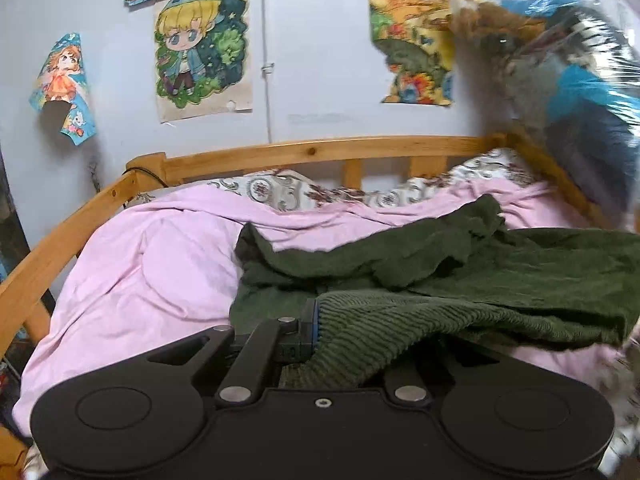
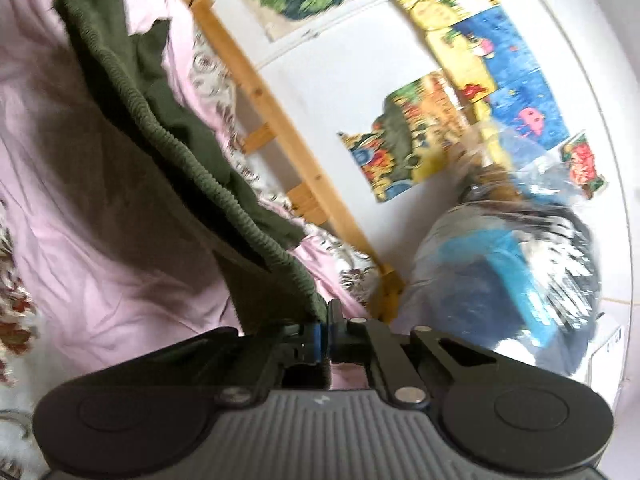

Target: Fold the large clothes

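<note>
A large dark green knitted sweater (image 1: 440,264) lies rumpled across the pink sheet (image 1: 160,272) of a bed. My left gripper (image 1: 316,332) is shut on its ribbed hem (image 1: 380,320), which drapes over and hides the right finger. In the right wrist view the picture is tilted and the same sweater (image 2: 168,152) hangs stretched from the upper left down to my right gripper (image 2: 325,332). That gripper is shut on the ribbed edge (image 2: 224,196), with the cloth running out from between its closed fingers and lifted off the sheet (image 2: 100,220).
A wooden bed rail (image 1: 320,150) runs along the far side against a pale wall with cartoon posters (image 1: 202,48). A floral quilt (image 1: 280,190) lies bunched under the rail. A clear plastic bag of blue and brown items (image 1: 580,80) stands at the bed's right corner.
</note>
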`<state>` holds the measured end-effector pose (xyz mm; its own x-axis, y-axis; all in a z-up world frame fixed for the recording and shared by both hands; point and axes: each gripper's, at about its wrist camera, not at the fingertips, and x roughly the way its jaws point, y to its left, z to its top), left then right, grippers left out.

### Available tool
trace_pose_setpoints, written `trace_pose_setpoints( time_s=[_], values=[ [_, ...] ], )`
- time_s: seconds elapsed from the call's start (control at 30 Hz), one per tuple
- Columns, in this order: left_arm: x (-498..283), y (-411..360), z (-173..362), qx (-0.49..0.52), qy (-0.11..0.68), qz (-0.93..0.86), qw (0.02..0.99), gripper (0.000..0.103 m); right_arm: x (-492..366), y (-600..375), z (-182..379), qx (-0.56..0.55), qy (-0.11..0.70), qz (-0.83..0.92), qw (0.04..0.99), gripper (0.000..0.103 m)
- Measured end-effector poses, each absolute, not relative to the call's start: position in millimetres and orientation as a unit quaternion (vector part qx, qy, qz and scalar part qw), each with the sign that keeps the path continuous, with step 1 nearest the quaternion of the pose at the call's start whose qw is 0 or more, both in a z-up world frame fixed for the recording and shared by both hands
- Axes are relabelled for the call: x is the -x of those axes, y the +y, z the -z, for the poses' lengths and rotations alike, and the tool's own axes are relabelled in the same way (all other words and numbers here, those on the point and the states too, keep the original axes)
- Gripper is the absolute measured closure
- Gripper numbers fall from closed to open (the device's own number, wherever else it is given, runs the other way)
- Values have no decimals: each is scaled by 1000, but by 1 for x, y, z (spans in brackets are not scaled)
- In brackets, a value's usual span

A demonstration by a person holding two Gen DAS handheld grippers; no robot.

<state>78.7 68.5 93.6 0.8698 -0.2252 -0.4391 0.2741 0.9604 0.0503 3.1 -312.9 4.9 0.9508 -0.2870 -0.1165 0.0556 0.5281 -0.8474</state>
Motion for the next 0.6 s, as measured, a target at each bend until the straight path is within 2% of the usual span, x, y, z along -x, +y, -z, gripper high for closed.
trace_pose_setpoints(
  time_s=[0.13, 0.27, 0.47, 0.6],
  values=[
    [-52, 77, -99, -68, 246, 142, 956, 99, 40, -308, -22, 477, 120, 88, 866, 101],
    [-68, 70, -99, -87, 278, 145, 946, 98, 35, -307, -28, 453, 132, 73, 879, 101],
    [-145, 58, -113, -66, 322, 121, 937, 98, -24, -318, -49, 408, 138, 62, 900, 99],
    [-221, 54, -108, -68, 388, 100, 914, 94, -94, -334, -65, 381, 172, 44, 907, 99]
  ],
)
